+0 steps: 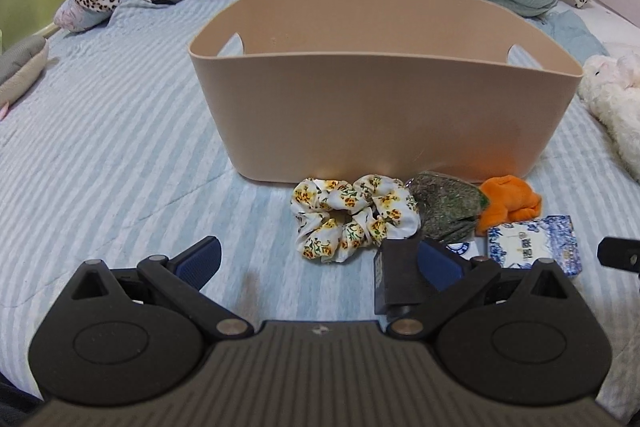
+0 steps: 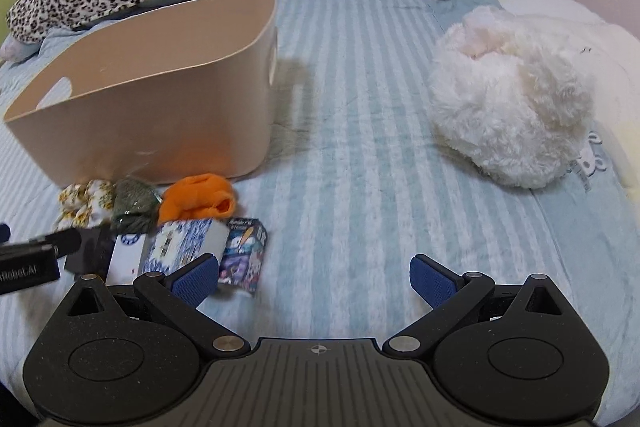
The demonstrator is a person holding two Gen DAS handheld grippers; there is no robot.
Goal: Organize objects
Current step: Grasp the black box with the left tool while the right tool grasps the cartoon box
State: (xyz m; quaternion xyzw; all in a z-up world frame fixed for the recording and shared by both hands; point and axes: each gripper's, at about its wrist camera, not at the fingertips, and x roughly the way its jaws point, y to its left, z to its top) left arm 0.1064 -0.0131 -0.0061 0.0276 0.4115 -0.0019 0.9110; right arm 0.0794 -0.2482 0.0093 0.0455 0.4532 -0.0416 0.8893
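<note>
While both grippers' ribbed jaws gape, a smooth rounded bin (image 1: 384, 107) fronts a frilly scrunchie (image 1: 352, 217).

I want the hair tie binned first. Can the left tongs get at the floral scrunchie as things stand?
Probably yes. The left tongs are open, and the floral scrunchie lies just ahead on the bedspread, uncovered. A dark block beside the right finger might get nudged.

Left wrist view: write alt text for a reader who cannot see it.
A beige bin stands on a striped blue bedspread, with a floral scrunchie, a green pouch, an orange cloth and a blue-patterned box in front of it. The left gripper is open in the foreground.
</note>
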